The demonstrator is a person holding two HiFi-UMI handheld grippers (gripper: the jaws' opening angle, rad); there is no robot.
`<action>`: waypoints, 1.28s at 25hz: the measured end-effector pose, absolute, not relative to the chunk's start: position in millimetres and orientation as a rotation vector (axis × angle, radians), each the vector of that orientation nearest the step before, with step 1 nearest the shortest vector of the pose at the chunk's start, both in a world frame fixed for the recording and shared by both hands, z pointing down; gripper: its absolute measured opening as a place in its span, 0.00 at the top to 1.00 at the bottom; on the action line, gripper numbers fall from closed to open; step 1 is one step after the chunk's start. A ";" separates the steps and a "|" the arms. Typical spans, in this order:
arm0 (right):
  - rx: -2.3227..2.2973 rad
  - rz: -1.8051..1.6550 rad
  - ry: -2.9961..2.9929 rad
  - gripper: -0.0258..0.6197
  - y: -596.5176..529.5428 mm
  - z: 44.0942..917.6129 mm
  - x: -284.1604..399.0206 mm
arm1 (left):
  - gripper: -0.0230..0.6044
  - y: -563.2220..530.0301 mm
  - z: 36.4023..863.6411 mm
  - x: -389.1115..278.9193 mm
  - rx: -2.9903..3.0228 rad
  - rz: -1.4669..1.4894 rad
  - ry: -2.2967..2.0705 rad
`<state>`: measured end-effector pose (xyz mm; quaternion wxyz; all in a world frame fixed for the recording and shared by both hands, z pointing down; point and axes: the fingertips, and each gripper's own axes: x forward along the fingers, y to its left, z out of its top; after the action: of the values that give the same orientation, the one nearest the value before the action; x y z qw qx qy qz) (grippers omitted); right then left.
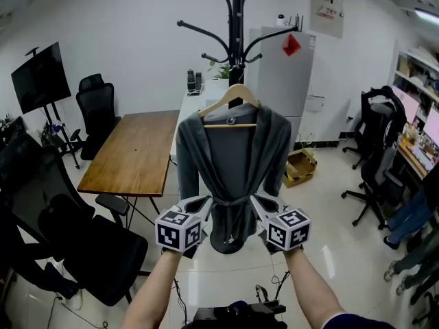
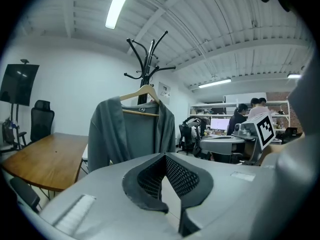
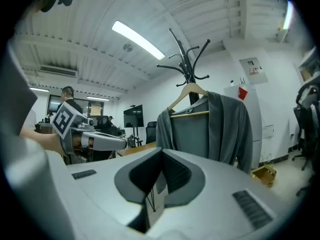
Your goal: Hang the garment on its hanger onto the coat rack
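Grey garment [image 1: 232, 160] hangs by its hanger [image 1: 231, 99] on the coat rack [image 1: 237, 19], beside a wooden table [image 1: 134, 149]. Your left gripper [image 2: 164, 157] and right gripper [image 3: 161, 152] are closed, empty.

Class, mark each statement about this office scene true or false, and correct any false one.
1. The grey garment hangs on a wooden hanger. True.
2. The hanger is hooked onto the coat rack. True.
3. The right gripper grips the garment's sleeve. False: its jaws are shut on nothing, and the garment hangs clear of them.
4. In the head view, the wooden table stands to the right of the garment. False: it stands to the left.
5. The coat rack is white. False: it is black.
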<state>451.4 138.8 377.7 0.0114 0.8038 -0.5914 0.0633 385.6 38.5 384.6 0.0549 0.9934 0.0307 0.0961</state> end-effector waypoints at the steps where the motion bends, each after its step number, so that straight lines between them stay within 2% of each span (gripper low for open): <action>1: 2.501 0.200 -1.852 0.95 138.3 377.4 449.6 | 0.96 38.4 385.9 384.8 3.014 0.295 0.093; 32: 2.488 0.220 -1.932 0.95 145.9 375.1 443.5 | 0.96 57.4 390.0 383.6 2.993 0.285 0.121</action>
<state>443.5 145.9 375.1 -0.0080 0.7880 -0.6117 0.0698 383.6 57.4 390.0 0.0662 0.9925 0.0403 0.0945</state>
